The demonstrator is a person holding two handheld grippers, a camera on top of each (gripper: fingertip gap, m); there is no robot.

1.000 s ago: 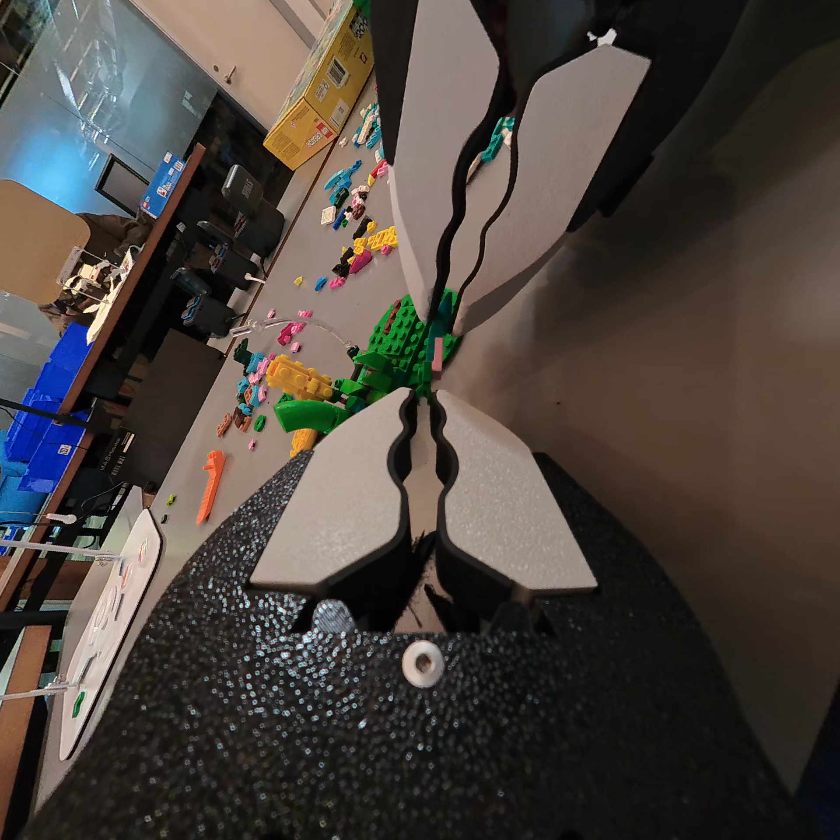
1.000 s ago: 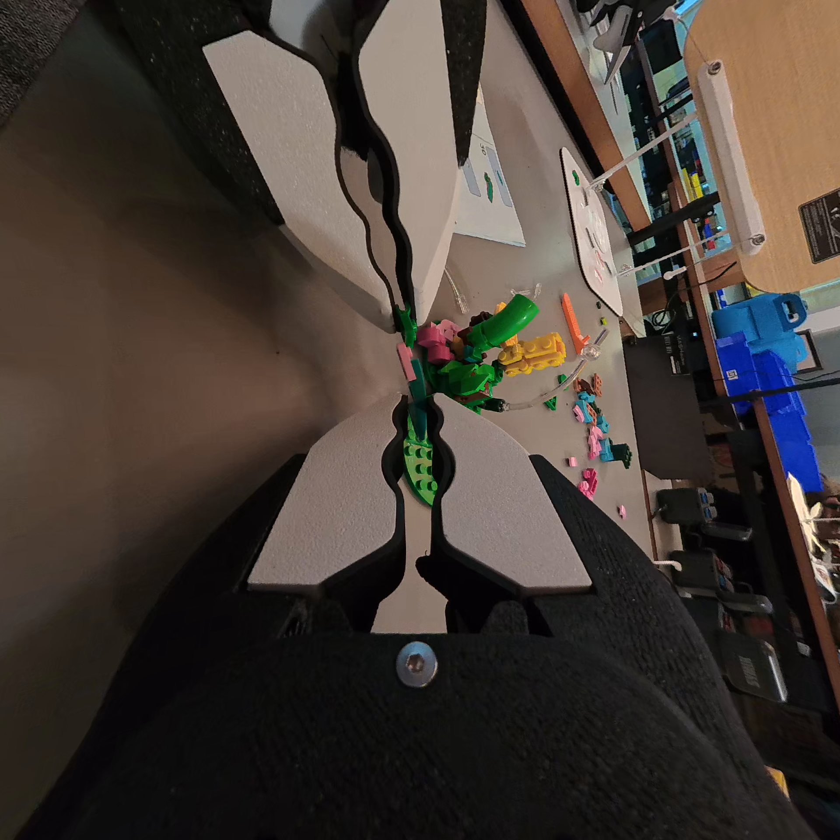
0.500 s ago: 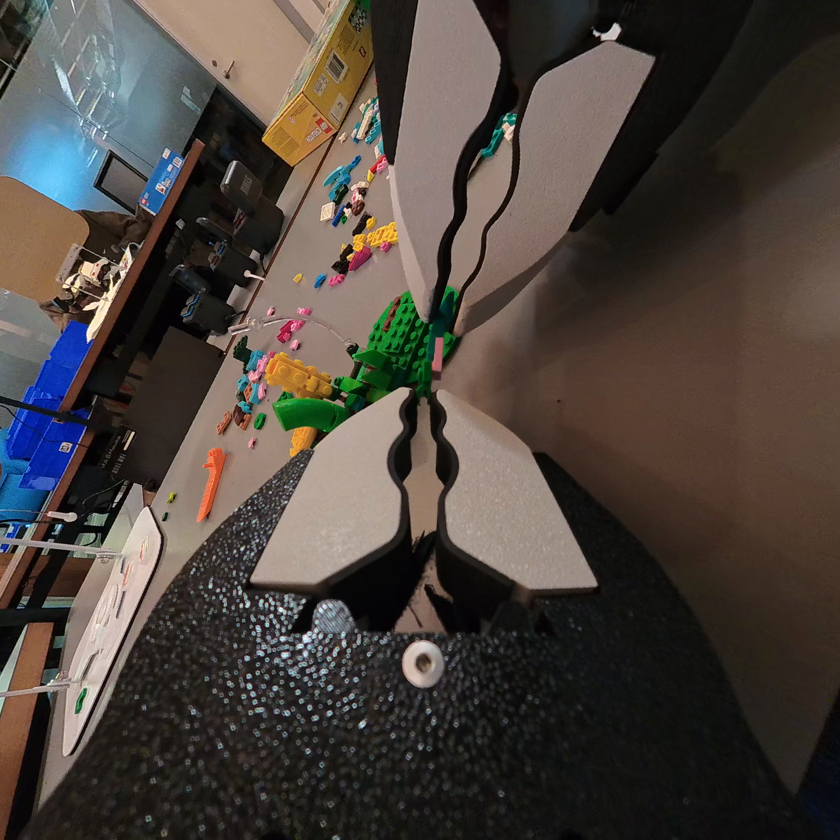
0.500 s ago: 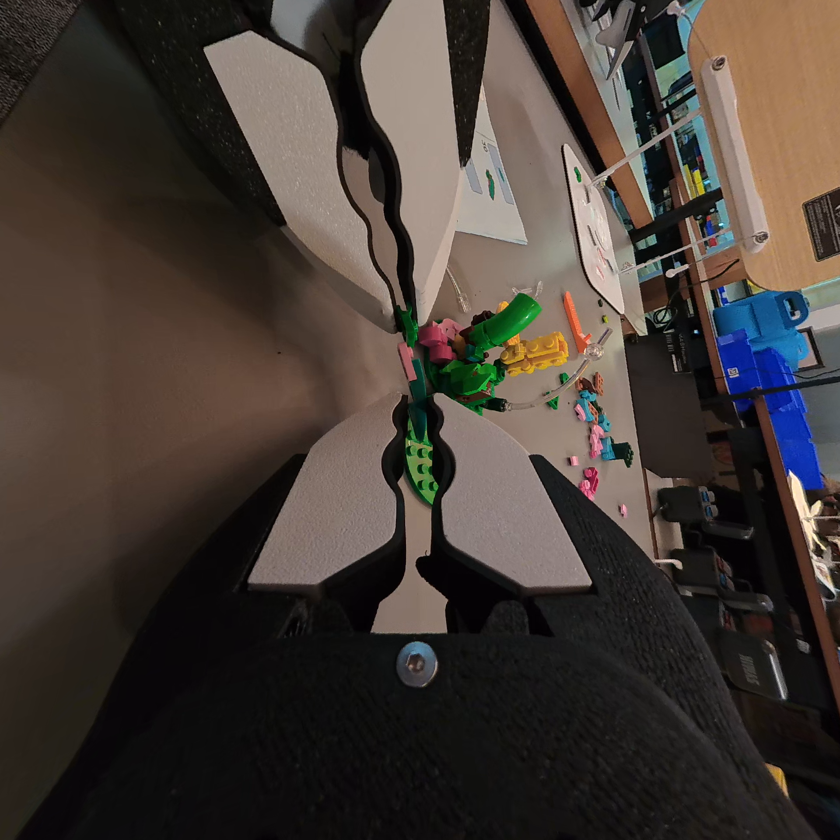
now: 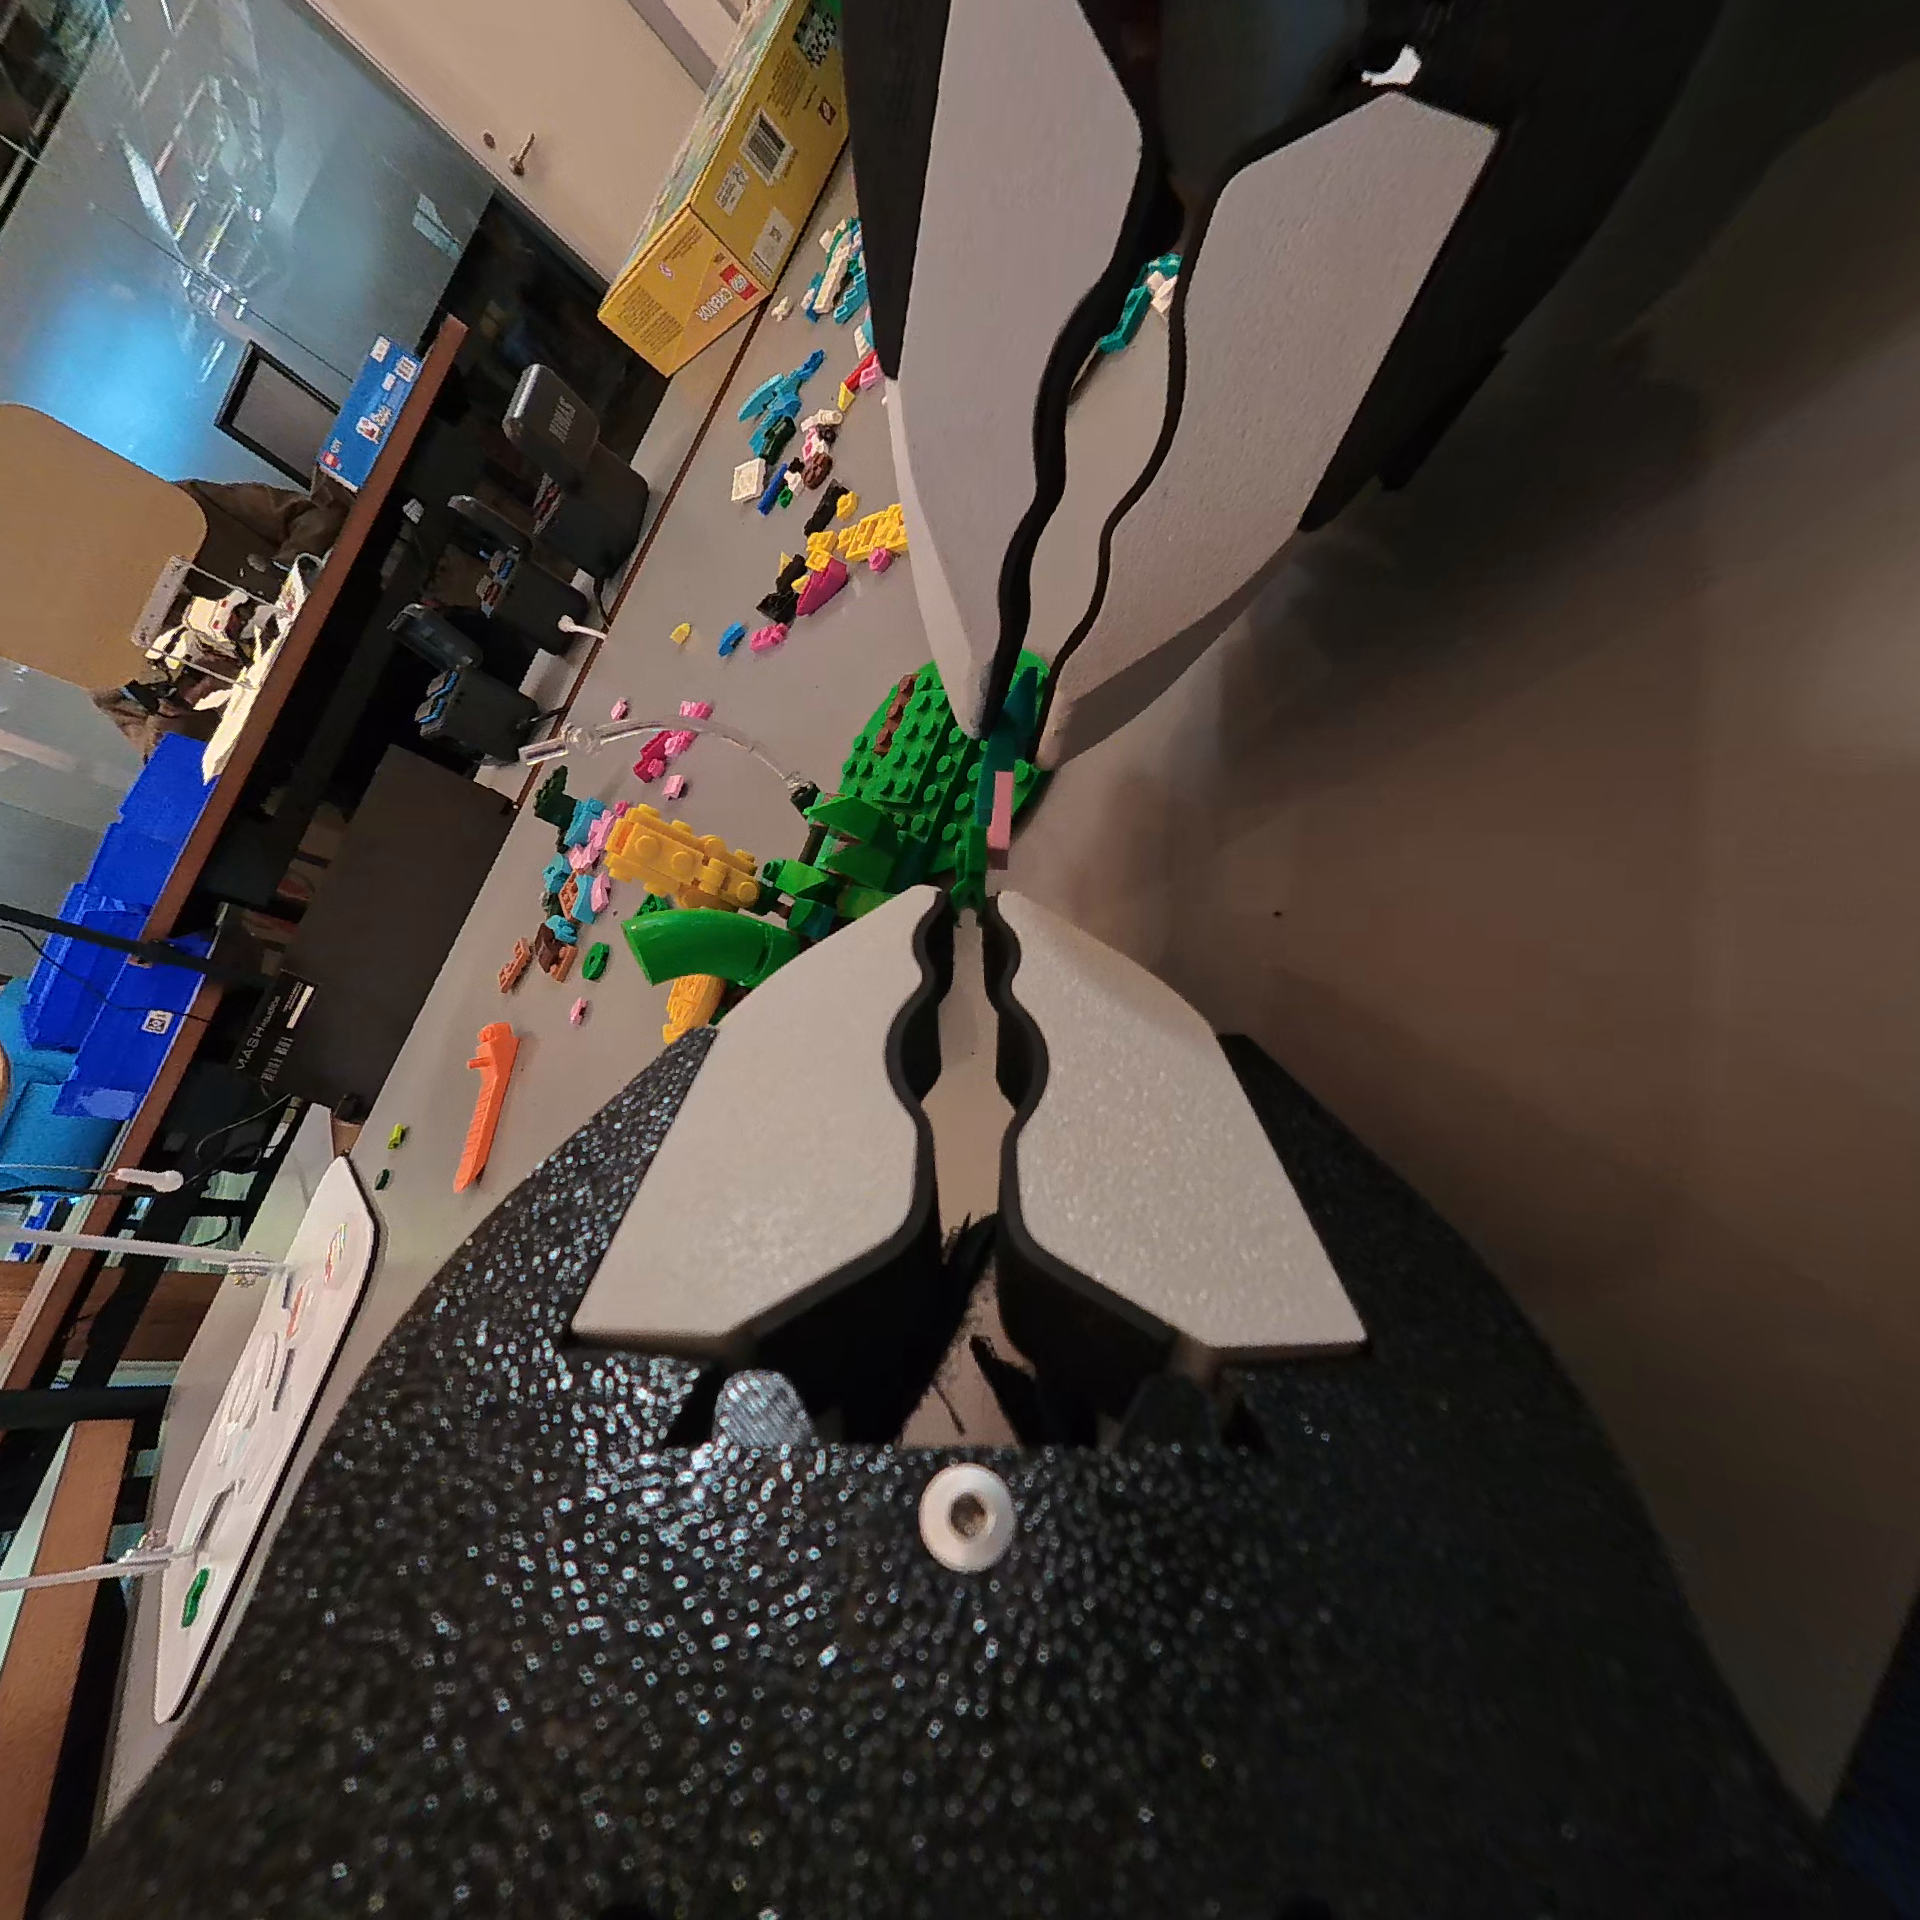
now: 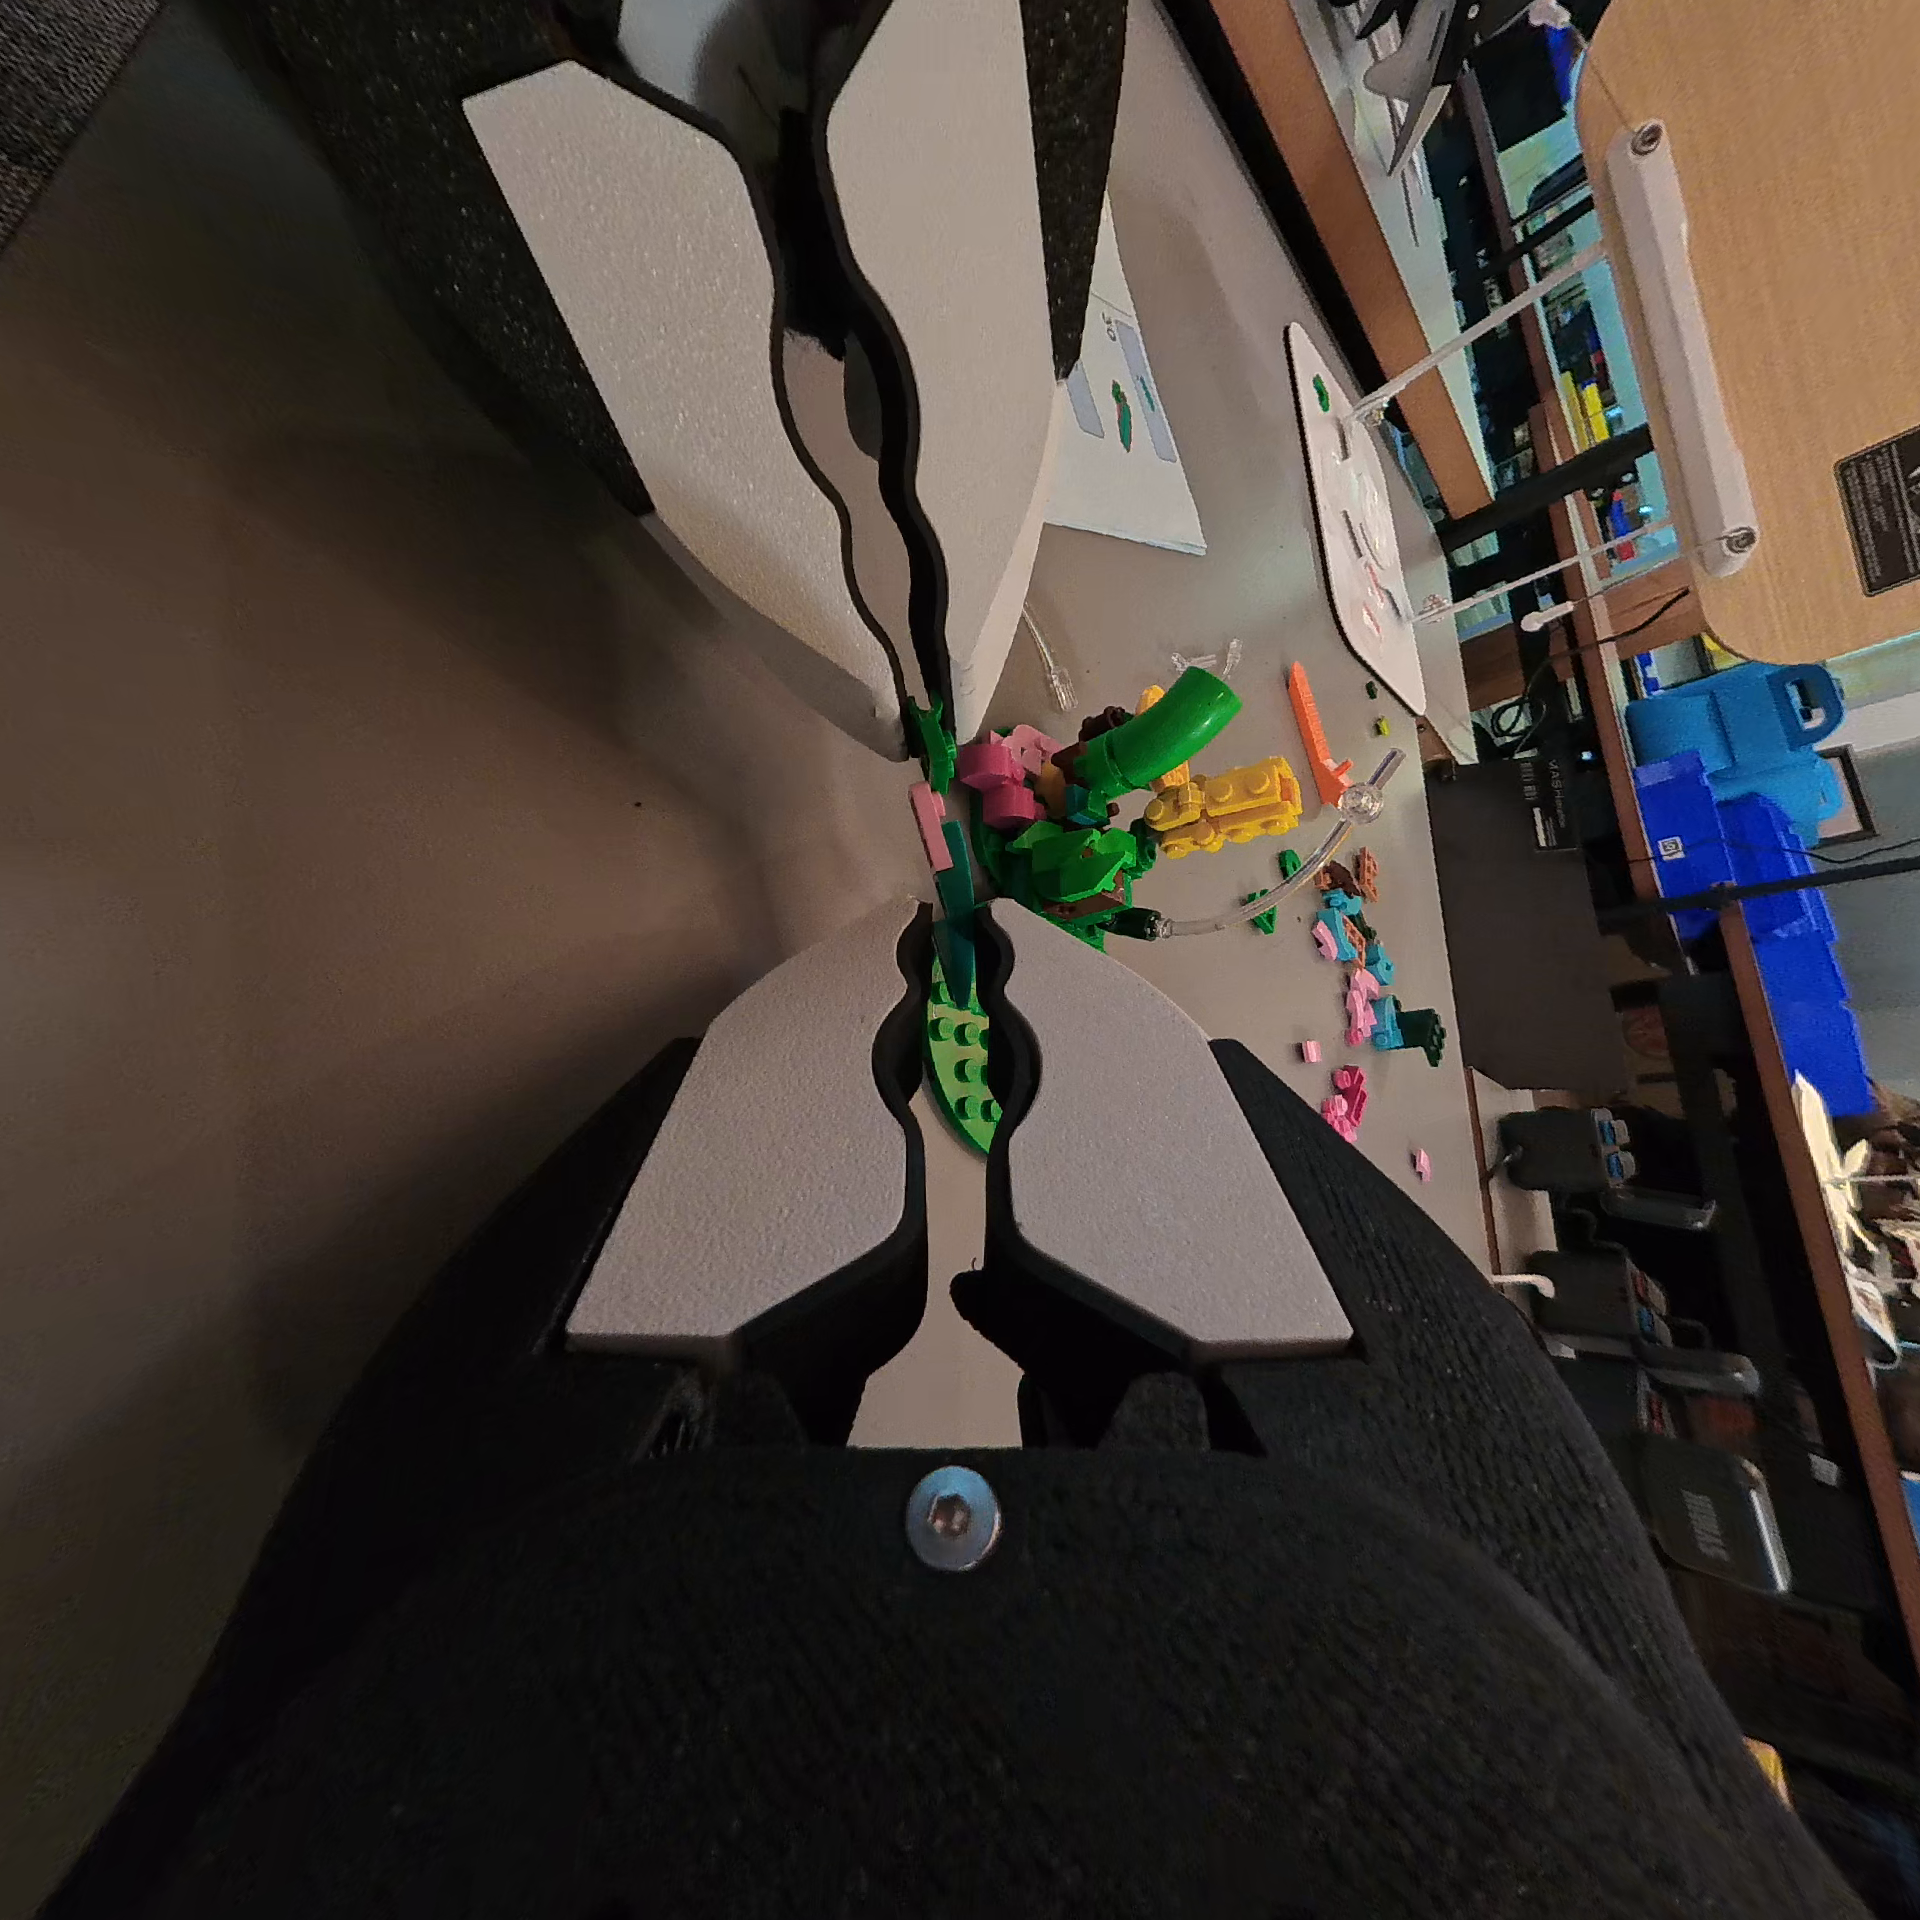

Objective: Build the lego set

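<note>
Two grippers meeting nose to nose over a grey surface (image 5: 727, 499) strewn with toy bricks: left gripper (image 5: 975, 906) nearly closed, pinching a small green leaf piece (image 6: 932, 740); right gripper (image 6: 958, 914) clamped on the teal strip (image 6: 954, 883) edging a green studded plate (image 5: 914, 748).

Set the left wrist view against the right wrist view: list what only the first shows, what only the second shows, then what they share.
Only the left wrist view: a yellow cardboard box at the far end of the table, and a far scatter of teal, white, black and yellow loose bricks.

Only the right wrist view: a white printed paper sheet.

Both: the left gripper and right gripper pinching opposite edges of the green studded brick model, the yellow brick block, the curved green tube piece and the orange flat plastic tool.
</note>
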